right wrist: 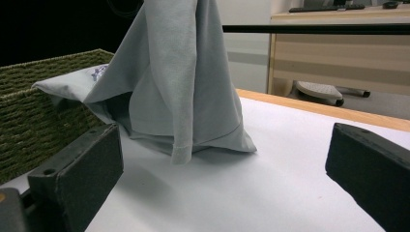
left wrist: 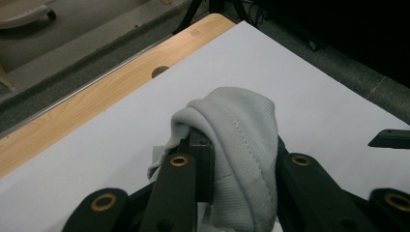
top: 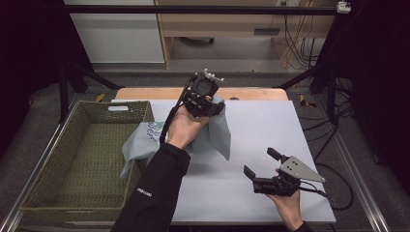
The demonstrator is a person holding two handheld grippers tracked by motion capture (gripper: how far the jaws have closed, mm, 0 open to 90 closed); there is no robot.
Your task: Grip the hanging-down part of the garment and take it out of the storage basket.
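While the left gripper (top: pixel 209 102) holds its fingers clamped on the grey garment (top: pixel 215 137) trailing from the basket (top: pixel 72 159), the right gripper (top: pixel 263 165) rests fingers apart.

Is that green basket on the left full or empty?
Mostly empty: the basket shows bare woven floor, with part of the grey cloth draped over its right rim while the left gripper lifts it.

I see a soft, matt grey knit cloth (left wrist: pixel 241 140) with stitched seams, a rough woven green basket (top: pixel 72 159), matt black jaws with brass-coloured rivets, and a smooth white sheet (top: pixel 270 130) over a pale, grained wooden tabletop (left wrist: pixel 96 101).
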